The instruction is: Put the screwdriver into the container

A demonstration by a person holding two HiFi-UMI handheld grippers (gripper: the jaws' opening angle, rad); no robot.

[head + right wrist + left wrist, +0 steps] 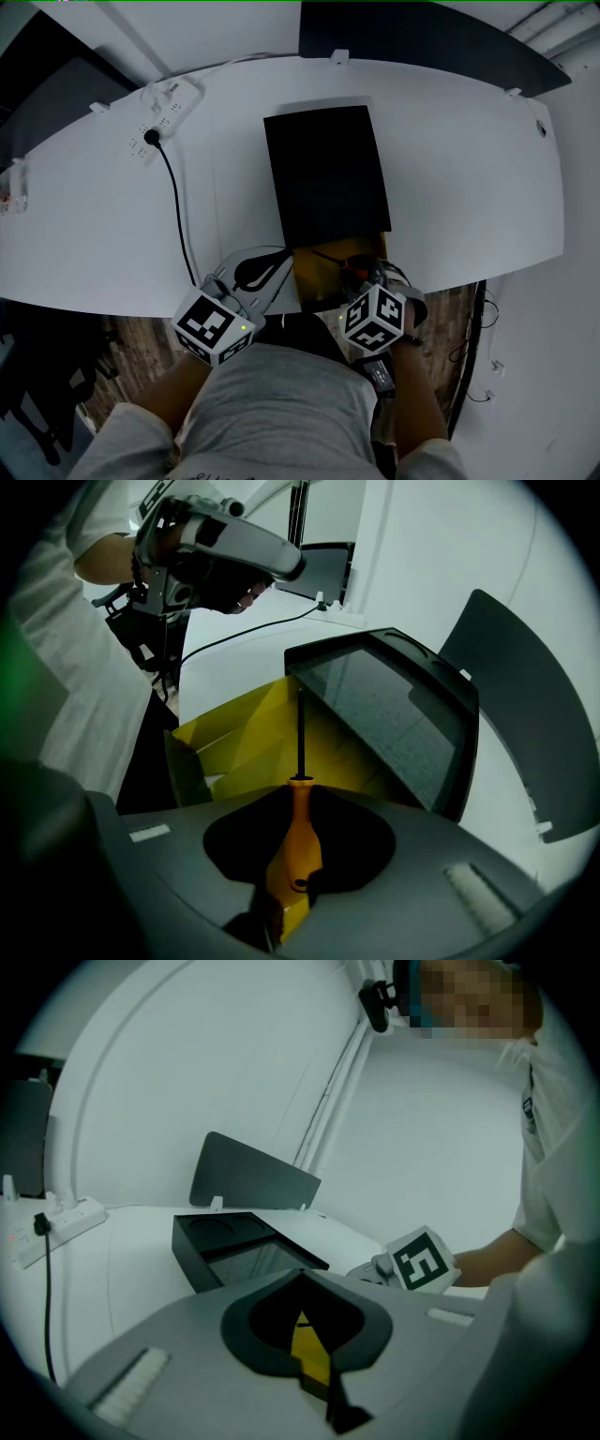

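Observation:
The screwdriver [296, 841] has an orange handle and a thin black shaft. My right gripper [298, 883] is shut on the handle, and the shaft points out over a yellow tray [234, 733]. That tray sticks out of the near end of the black container [394, 714]. In the head view the container [323, 173] lies mid-table, with the yellow tray [314, 277] at the table's near edge and my right gripper [361, 281] over its right side. My left gripper [272, 274] hovers just left of the tray, jaws close together with only a yellow sliver in the slit.
A white power strip [167, 108] with a black cable [178, 206] lies at the table's far left. A dark curved panel [422, 42] stands behind the table. Wooden floor [131, 333] shows below the table's near edge, where the person stands.

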